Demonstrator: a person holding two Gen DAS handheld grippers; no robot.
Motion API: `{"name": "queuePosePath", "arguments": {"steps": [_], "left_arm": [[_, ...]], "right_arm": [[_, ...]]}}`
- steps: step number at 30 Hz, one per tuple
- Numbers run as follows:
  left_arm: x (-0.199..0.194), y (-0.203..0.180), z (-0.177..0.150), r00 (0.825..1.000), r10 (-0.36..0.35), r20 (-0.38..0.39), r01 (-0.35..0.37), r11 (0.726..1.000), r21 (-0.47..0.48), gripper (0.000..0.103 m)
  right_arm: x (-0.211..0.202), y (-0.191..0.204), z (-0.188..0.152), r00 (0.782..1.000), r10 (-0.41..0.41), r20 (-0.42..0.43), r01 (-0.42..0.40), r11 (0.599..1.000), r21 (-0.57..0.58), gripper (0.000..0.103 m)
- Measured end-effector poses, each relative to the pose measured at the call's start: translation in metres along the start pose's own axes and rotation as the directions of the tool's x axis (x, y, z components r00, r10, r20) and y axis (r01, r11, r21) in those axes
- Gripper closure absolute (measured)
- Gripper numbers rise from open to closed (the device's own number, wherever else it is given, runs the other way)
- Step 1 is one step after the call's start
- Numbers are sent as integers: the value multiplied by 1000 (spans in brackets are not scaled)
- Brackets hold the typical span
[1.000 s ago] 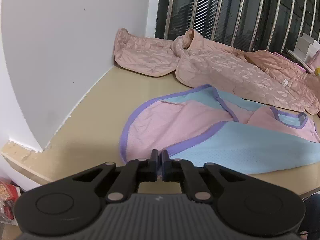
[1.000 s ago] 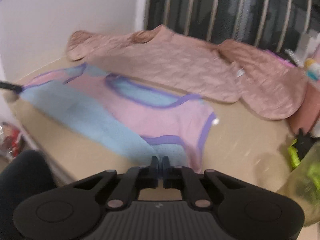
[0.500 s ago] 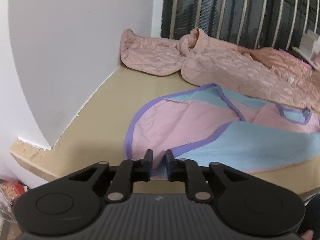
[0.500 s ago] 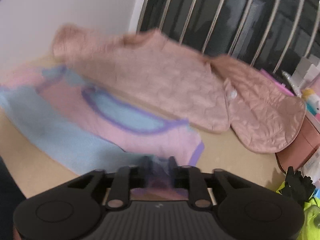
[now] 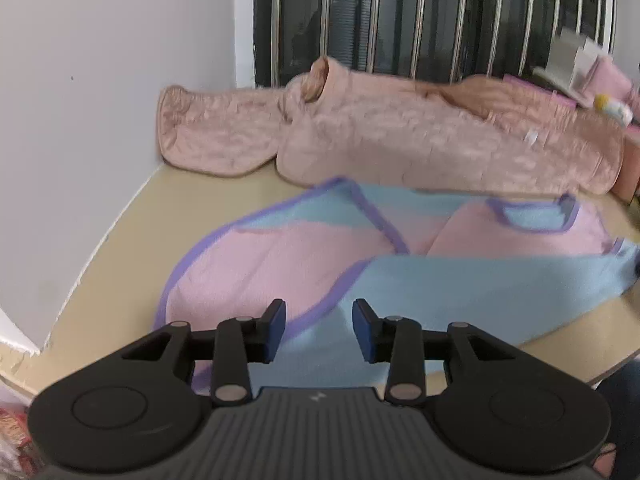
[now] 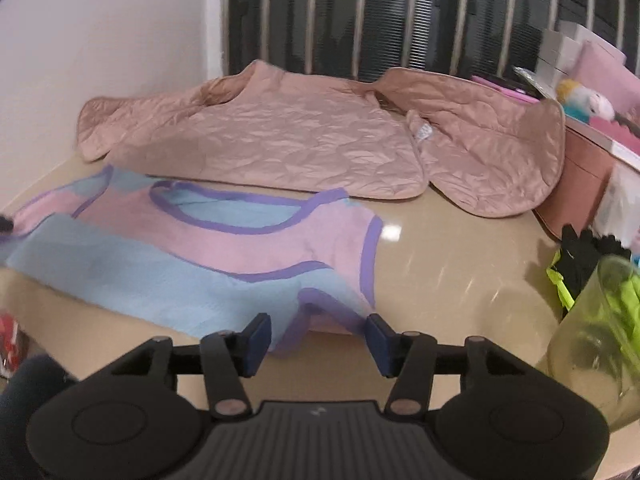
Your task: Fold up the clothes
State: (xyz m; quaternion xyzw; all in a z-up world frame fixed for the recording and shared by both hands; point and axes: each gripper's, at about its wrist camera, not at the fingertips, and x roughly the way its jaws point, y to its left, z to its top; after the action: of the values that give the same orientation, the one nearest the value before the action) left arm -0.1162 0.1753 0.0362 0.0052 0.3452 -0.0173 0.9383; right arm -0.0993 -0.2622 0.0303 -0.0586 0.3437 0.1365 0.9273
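Lying at the table (image 6: pixel 460 264) edge: folded garment (image 6: pixel 224 248)

Both tongs, left (image 5: pixel 319 330) and right (image 6: pixel 318 338), released the garment (image 5: pixel 360 264), now spread

White wall (image 5: pixel 100 100) left, barred dark window (image 5: pixel 440 16) behind beige tabletop (image 6: pixel 448 256)

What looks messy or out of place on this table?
The pink and blue garment lies folded unevenly, its blue half slanting across the pink. Its near corner by the right gripper is bunched up off the table. Behind it, the quilted jacket lies unfolded and crumpled.
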Motion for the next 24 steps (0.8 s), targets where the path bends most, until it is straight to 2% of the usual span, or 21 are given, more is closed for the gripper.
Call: {"name": "queuePosePath", "arguments": {"steps": [3, 4, 5, 6, 8, 12, 15, 17, 19, 22, 23, 24], "left_arm": [[5, 3, -11, 999, 33, -39, -34, 999, -26, 66], [6, 5, -14, 998, 39, -44, -41, 998, -37, 66], [6, 9, -16, 999, 39, -34, -40, 998, -43, 66], [6, 11, -18, 999, 40, -32, -42, 998, -47, 66], [5, 11, -20, 998, 52, -31, -53, 998, -36, 66], [5, 9, -20, 998, 60, -33, -62, 997, -43, 66], [5, 5, -19, 999, 32, -27, -33, 999, -33, 63], [5, 0, -20, 1000, 10, -20, -10, 1000, -16, 60], [3, 0, -13, 999, -24, -34, 23, 999, -35, 60], [-14, 9, 11, 994, -97, 49, 103, 988, -114, 60], [-16, 10, 25, 991, -107, 75, 116, 985, -129, 58], [-16, 11, 38, 988, -116, 99, 130, 981, -144, 54]], "right_arm": [[10, -2, 1, 1000, 27, 4, -27, 999, 37, 54], [14, -3, 2, 999, 37, 5, -37, 998, 50, 59], [18, -1, 2, 999, 46, -7, -46, 997, 60, 76], [23, -1, 1, 998, 53, -22, -51, 996, 68, 87], [26, 5, 3, 999, 16, -29, -15, 999, 40, 96], [18, 4, 1, 997, 5, -71, -1, 999, 50, 100], [8, -5, -8, 996, -16, -90, 24, 997, 80, 100], [5, -11, -14, 996, -31, -89, 40, 994, 103, 99], [1, -14, -14, 996, -45, -80, 54, 992, 118, 88], [-19, -10, -7, 997, -68, -41, 71, 994, 77, 64], [-27, -9, -3, 997, -69, -16, 70, 995, 69, 52], [-34, -8, 0, 998, -68, 9, 68, 996, 63, 48]]}}
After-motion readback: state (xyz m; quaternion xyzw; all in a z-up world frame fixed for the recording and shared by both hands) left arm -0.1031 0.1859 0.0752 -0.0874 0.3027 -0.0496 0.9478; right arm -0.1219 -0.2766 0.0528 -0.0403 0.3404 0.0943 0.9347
